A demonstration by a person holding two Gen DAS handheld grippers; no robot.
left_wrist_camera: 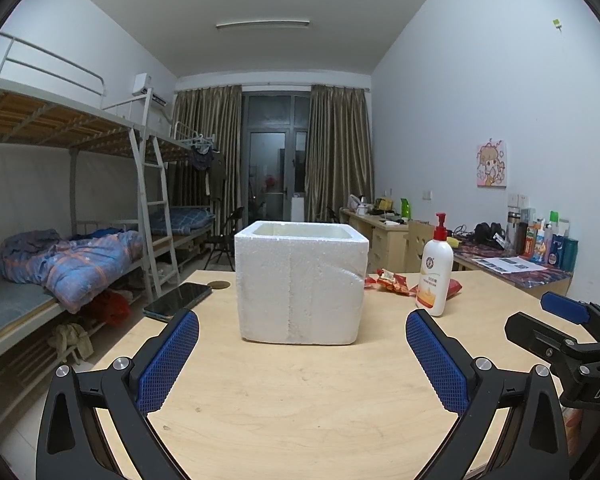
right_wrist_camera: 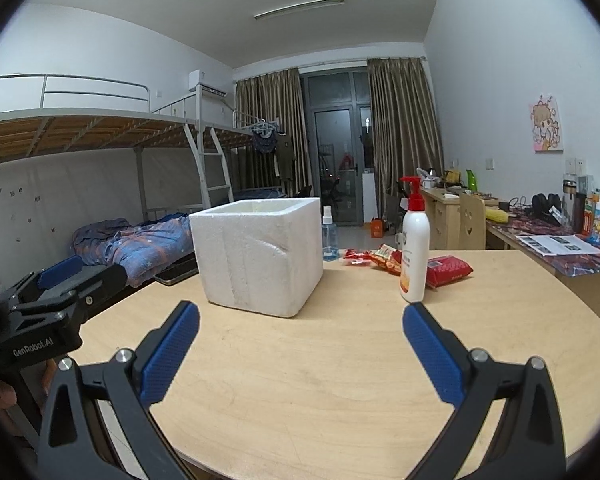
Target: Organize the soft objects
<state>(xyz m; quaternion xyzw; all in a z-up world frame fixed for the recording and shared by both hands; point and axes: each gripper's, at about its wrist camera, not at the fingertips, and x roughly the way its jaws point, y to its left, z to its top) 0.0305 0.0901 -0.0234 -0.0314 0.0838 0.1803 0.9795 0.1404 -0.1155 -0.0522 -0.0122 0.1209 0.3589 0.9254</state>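
Note:
A white foam box [left_wrist_camera: 300, 284] stands open-topped on the wooden table [left_wrist_camera: 300, 400]; it also shows in the right wrist view [right_wrist_camera: 260, 252]. Red snack packets [left_wrist_camera: 392, 280] lie right of it, beside a white pump bottle [left_wrist_camera: 434, 272]. In the right wrist view I see the packets [right_wrist_camera: 380, 258], a red tissue pack [right_wrist_camera: 450, 268] and the bottle [right_wrist_camera: 414, 248]. My left gripper [left_wrist_camera: 302, 328] is open and empty, short of the box. My right gripper [right_wrist_camera: 300, 320] is open and empty, short of the box and bottle.
A phone [left_wrist_camera: 178, 300] lies on the table left of the box. A small spray bottle [right_wrist_camera: 329, 236] stands behind the box. Bunk beds [left_wrist_camera: 60, 264] line the left wall, cluttered desks [right_wrist_camera: 560, 248] the right. Each gripper shows at the other's side.

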